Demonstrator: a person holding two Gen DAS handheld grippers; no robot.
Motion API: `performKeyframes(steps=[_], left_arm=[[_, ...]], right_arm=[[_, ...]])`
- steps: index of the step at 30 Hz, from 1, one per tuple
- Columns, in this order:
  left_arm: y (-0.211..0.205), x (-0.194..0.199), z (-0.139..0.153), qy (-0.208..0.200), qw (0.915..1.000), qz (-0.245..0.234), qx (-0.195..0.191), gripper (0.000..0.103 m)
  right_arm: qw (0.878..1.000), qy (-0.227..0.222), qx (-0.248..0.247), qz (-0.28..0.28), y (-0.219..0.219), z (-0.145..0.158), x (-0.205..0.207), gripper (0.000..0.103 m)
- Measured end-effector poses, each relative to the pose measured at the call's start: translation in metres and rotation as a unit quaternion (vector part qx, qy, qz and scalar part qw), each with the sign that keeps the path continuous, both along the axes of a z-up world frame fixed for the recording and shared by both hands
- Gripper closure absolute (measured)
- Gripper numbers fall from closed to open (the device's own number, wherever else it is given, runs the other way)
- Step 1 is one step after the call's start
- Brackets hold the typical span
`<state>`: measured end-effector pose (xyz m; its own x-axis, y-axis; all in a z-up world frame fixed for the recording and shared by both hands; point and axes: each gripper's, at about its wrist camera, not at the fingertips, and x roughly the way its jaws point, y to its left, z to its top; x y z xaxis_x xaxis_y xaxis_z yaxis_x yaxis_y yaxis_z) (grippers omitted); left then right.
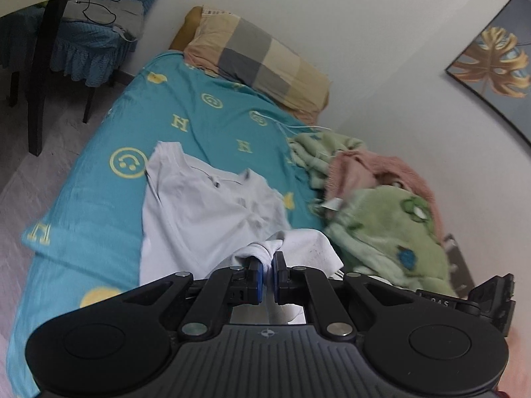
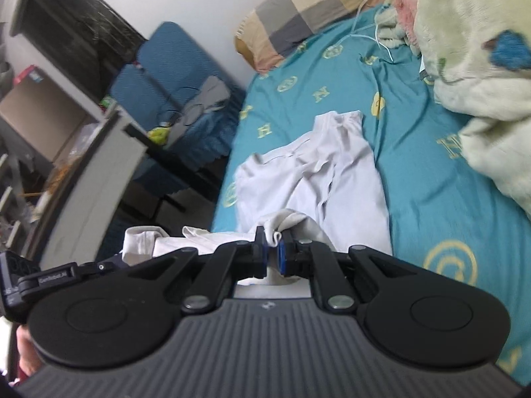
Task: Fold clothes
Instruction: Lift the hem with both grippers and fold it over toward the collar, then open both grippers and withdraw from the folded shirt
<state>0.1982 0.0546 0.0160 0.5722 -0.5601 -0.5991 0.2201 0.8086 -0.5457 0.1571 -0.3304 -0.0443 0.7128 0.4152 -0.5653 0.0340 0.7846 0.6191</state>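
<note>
Both hand-held grippers pinch the white shirt's (image 1: pixel 205 212) hem.
Risk: bunched fabric slips from left hand-held gripper (image 1: pixel 268 260) or right hand-held gripper (image 2: pixel 272 244); fold skews on bed (image 1: pixel 99 225).

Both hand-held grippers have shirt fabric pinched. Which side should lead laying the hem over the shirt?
Probably the left hand-held gripper: the white shirt spreads straight ahead of it. From the right hand-held gripper, it lies partly sideways.

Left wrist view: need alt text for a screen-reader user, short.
The left gripper is shut on a bunched edge of a white shirt that lies spread over a teal bedsheet printed with yellow smileys. A green and pink blanket is heaped to the right, and a checked pillow lies at the far end by the wall.
</note>
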Motion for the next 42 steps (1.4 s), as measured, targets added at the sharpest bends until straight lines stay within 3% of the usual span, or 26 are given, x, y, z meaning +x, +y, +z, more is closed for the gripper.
performKeyframes(steps=[5, 9, 12, 14, 16, 19, 21, 23, 27, 30, 32, 39, 42], left_arm=[[-0.013, 0.062, -0.068, -0.003, 0.999, -0.002, 0.044, 0.097], [-0.028, 0.087, -0.12, 0.003, 0.9952, -0.022, 0.095, 0.096], [-0.035, 0.097, -0.146, 0.014, 0.993, -0.031, 0.114, 0.096], [-0.038, 0.098, -0.152, 0.014, 0.992, -0.033, 0.121, 0.096], [-0.039, 0.093, -0.149, 0.009, 0.9914, -0.034, 0.126, 0.094], [-0.042, 0.081, -0.136, 0.005, 0.9905, -0.027, 0.135, 0.076], [-0.043, 0.063, -0.12, -0.005, 0.9892, -0.017, 0.146, 0.057], [-0.046, 0.042, -0.103, -0.02, 0.9885, -0.011, 0.149, 0.051], [-0.052, -0.003, -0.072, -0.053, 0.9863, -0.005, 0.156, 0.036], [-0.058, -0.043, -0.049, -0.088, 0.9805, -0.003, 0.175, 0.02], [-0.061, -0.07, -0.037, -0.11, 0.9765, -0.003, 0.185, 0.017], [-0.053, -0.151, -0.02, -0.141, 0.9701, 0.017, 0.197, 0.0], [-0.048, -0.177, -0.022, -0.15, 0.9697, 0.025, 0.191, 0.0]], right_arm=[[0.999, 0.026, -0.031, 0.001, 0.003, -0.055, 0.066, 0.093], [0.997, 0.051, -0.065, 0.007, 0.007, -0.102, 0.096, 0.093], [0.994, 0.074, -0.083, 0.01, 0.009, -0.131, 0.108, 0.093], [0.994, 0.075, -0.082, 0.009, 0.009, -0.135, 0.11, 0.093], [0.994, 0.072, -0.086, 0.011, 0.009, -0.133, 0.108, 0.093], [0.993, 0.061, -0.1, 0.015, 0.013, -0.123, 0.102, 0.091], [0.992, 0.052, -0.111, 0.017, 0.017, -0.113, 0.092, 0.089], [0.992, 0.037, -0.121, 0.021, 0.021, -0.098, 0.078, 0.083], [0.989, -0.005, -0.149, 0.018, 0.028, -0.064, 0.04, 0.054], [0.987, -0.035, -0.159, 0.015, 0.032, -0.039, 0.011, 0.046], [0.985, -0.056, -0.164, 0.009, 0.036, -0.025, -0.011, 0.039], [0.974, -0.101, -0.2, 0.009, 0.058, -0.006, -0.078, 0.038], [0.977, -0.111, -0.178, 0.023, 0.063, -0.007, -0.101, 0.018]])
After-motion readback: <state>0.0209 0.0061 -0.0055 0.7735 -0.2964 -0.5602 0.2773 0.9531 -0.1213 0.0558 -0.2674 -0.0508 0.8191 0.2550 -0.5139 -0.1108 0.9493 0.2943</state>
